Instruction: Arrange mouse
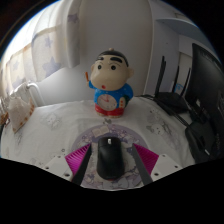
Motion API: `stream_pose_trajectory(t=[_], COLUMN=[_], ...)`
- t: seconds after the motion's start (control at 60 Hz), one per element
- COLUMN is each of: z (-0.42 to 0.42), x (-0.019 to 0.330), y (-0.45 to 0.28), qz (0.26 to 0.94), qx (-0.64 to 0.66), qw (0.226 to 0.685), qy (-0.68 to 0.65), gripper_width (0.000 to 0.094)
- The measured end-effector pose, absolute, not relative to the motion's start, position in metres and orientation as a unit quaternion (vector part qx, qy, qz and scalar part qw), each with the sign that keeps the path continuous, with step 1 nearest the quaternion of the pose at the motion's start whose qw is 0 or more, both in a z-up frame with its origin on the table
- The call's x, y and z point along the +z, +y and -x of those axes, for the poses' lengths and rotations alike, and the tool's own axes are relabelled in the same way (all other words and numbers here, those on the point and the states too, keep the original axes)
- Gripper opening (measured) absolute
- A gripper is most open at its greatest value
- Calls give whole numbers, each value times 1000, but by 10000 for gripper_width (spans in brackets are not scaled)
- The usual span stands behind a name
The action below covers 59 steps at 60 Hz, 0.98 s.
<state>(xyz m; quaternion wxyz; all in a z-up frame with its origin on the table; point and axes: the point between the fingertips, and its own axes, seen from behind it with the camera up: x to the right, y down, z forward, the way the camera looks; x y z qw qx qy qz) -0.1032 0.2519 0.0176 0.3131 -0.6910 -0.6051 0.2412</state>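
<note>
The black computer mouse (pixel 110 160) sits between the 2 fingers of the tool (pixel 110 163), low over the white patterned table (pixel 45 135). Magenta pads (pixel 76 155) flank it on each side. They appear to touch or nearly touch its flanks, but whether both press on it cannot be made out, so the tool's state is uncertain: about the mouse, perhaps clamped.

The mouse is likely light, rigid plastic with a smooth, rounded shell. That curve could let it slip forward or upward under a hard pinch. The best hold would be across its 2 long sides, near the middle of the body, where the flanks are flattest.

Just beyond the mouse, a cartoon boy figurine (pixel 108 85) in a blue shirt stands upright on the table, near enough to be bumped. A dark office chair (pixel 183 90) stands farther off, past the table edge.
</note>
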Motion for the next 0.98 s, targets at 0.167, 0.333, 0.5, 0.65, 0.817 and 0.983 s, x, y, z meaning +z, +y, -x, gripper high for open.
stream_pose_trajectory(t=[0.167, 0.333, 0.5, 0.65, 0.817, 0.983], z=[41, -43, -76, -79, -78, -79], x=[95, 151, 180, 186, 180, 177], y=[197, 128, 85, 73, 59, 45], qz=[716, 730, 696, 693, 686, 670], qx=[241, 232, 242, 247, 247, 252], qw=[273, 227, 235, 239, 233, 232], qy=[-596, -601, -634, -634, -643, -658], gripper_width=[848, 852, 851, 848, 852, 853])
